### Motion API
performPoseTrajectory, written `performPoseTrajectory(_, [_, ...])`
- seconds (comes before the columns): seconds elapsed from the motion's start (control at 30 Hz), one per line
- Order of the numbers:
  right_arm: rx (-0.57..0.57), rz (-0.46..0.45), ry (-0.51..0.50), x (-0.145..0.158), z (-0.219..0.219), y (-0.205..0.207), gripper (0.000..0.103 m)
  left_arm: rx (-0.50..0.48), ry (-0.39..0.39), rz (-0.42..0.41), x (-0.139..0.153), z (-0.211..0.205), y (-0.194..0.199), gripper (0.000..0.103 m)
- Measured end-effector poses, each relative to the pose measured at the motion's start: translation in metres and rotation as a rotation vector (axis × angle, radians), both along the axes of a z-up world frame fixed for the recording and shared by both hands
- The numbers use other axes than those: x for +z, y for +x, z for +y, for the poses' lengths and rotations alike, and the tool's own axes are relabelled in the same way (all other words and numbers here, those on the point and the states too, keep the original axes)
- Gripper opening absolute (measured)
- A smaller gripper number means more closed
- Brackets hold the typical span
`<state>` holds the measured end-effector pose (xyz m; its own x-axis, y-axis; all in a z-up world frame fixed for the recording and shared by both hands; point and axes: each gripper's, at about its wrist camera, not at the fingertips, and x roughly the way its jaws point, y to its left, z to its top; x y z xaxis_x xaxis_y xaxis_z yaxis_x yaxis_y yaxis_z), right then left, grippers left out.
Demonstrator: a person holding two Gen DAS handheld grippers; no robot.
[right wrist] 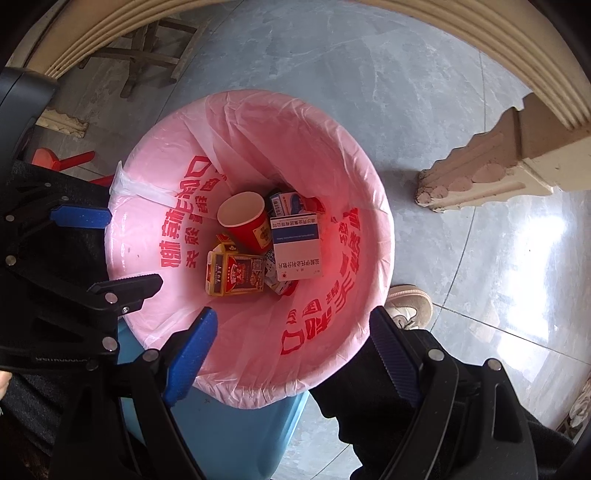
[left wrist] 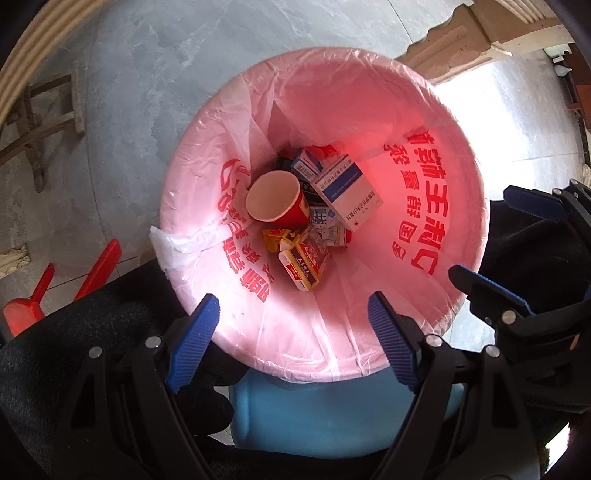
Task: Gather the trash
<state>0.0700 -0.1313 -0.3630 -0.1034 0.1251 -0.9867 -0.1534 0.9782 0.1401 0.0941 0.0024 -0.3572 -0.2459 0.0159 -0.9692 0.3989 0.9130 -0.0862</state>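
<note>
Two grippers, left gripper [left wrist: 288, 339] and right gripper [right wrist: 291, 343], spread wide and empty above blue bin [right wrist: 236, 435]; red cup [right wrist: 245, 221], white box [right wrist: 295, 247], yellow cartons [right wrist: 234, 275] inside pink liner [right wrist: 343, 314].

Grey marbled floor tiles [right wrist: 369, 92] gleam under bright daylight at the right; a carved cream furniture leg [right wrist: 491, 173] stands on them; a ribbed curved edge [right wrist: 110, 33] arcs overhead; a worn wooden stool [left wrist: 40, 125] sits beyond.

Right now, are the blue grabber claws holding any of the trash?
No, nothing is held. The left gripper and the right gripper both hang open over the bin; the red cup and boxes lie inside.
</note>
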Motion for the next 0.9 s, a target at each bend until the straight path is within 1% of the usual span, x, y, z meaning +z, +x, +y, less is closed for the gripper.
performPoseTrajectory(0.1, [-0.033, -0.029, -0.018, 0.012, -0.004, -0.005, 0.082, 0.015, 0.034, -0.082, 0.015, -0.004, -0.005, 0.080])
performPoseTrajectory(0.2, [-0.076, -0.066, -0.042, 0.027, -0.011, -0.010, 0.082, 0.040, 0.050, -0.160, 0.034, -0.008, -0.011, 0.080])
performPoseTrajectory(0.3, [-0.125, -0.121, -0.059, 0.049, -0.019, -0.017, 0.082, 0.095, 0.031, -0.220, 0.056, -0.007, -0.014, 0.080])
performPoseTrajectory(0.37, [-0.159, -0.162, -0.070, 0.065, -0.025, -0.021, 0.085, 0.132, 0.015, -0.255, 0.071, -0.007, -0.017, 0.080])
performPoseTrajectory(0.4, [-0.175, -0.185, -0.082, 0.074, -0.028, -0.024, 0.088, 0.146, 0.007, -0.280, 0.080, -0.007, -0.019, 0.080])
performPoseTrajectory(0.53, [-0.215, -0.298, -0.110, 0.113, -0.035, -0.038, 0.089, 0.173, -0.006, -0.391, 0.116, -0.013, -0.030, 0.080])
performPoseTrajectory(0.9, [-0.284, -0.597, -0.161, 0.215, -0.042, -0.077, 0.090, 0.243, -0.056, -0.650, 0.210, -0.020, -0.060, 0.080])
